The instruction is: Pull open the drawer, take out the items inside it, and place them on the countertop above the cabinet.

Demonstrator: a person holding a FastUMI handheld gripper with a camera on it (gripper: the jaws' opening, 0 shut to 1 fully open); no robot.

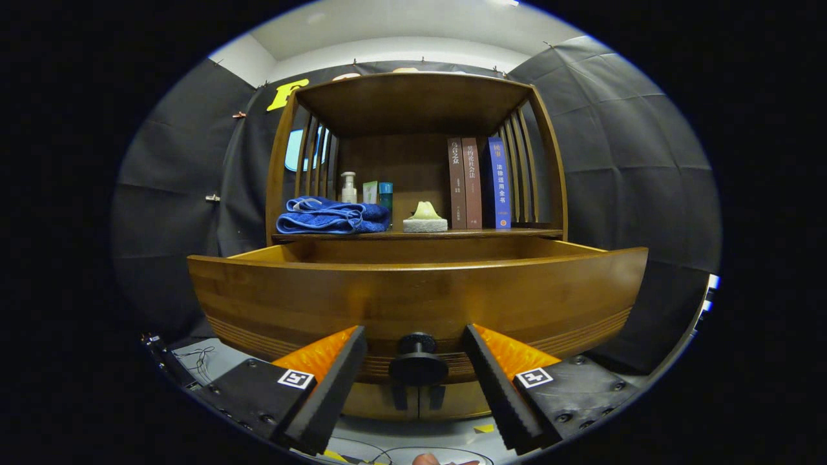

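Observation:
The wooden drawer (417,290) stands pulled out from the cabinet toward me, its front panel close ahead of the fingers. Its dark round knob (417,361) sits between my two fingers without touching either. My gripper (415,337) is open, one finger on each side of the knob. The drawer's inside is hidden behind the front panel, so I cannot tell what lies in it. Above the drawer is the countertop (417,234), the lower shelf board of the wooden cabinet.
On the countertop lie a folded blue towel (333,216), a pump bottle (349,187), small boxes (378,192), a pale green ornament on a white block (425,218) and three upright books (479,183). Slatted cabinet sides and a top board enclose that space.

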